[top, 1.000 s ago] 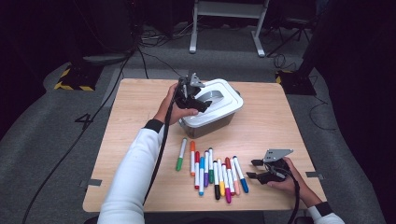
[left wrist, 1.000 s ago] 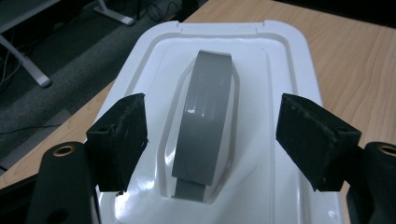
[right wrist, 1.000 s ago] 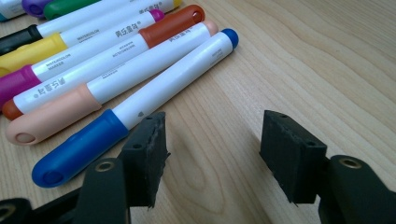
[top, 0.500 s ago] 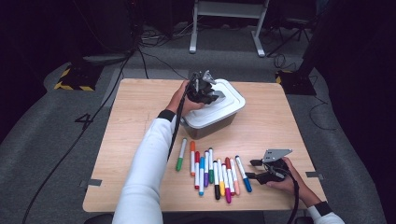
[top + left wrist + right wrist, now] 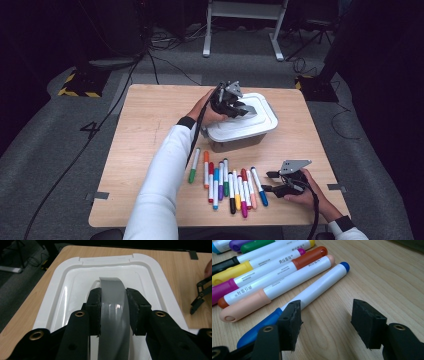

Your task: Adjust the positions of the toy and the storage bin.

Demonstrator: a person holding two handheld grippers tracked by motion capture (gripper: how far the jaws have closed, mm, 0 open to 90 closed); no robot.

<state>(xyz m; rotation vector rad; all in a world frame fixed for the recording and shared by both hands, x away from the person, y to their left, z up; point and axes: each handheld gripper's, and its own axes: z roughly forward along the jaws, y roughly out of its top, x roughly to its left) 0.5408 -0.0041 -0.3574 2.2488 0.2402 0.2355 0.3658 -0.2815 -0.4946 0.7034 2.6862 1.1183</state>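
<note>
A white lid [image 5: 261,122] with a grey arched handle [image 5: 112,290] covers a box [image 5: 235,144] at the table's far middle. My left gripper [image 5: 113,310] is shut on that handle, one pad pressed against each side; from above it [image 5: 244,110] sits over the lid's centre. Several coloured markers [image 5: 227,182] lie side by side near the front edge. My right gripper [image 5: 325,320] rests low on the table, open, with bare wood between its pads. A blue marker [image 5: 319,287] lies just beside its left pad.
The wooden table [image 5: 150,130] has bare room on its left half and to the right of the box. A green marker [image 5: 193,166] lies slightly apart, left of the row. The right gripper [image 5: 200,296] shows past the lid's edge in the left gripper view.
The left hand moved right from the lid's near-left edge to its centre, where the gripper now clamps the handle. The right hand and the markers stayed put.
</note>
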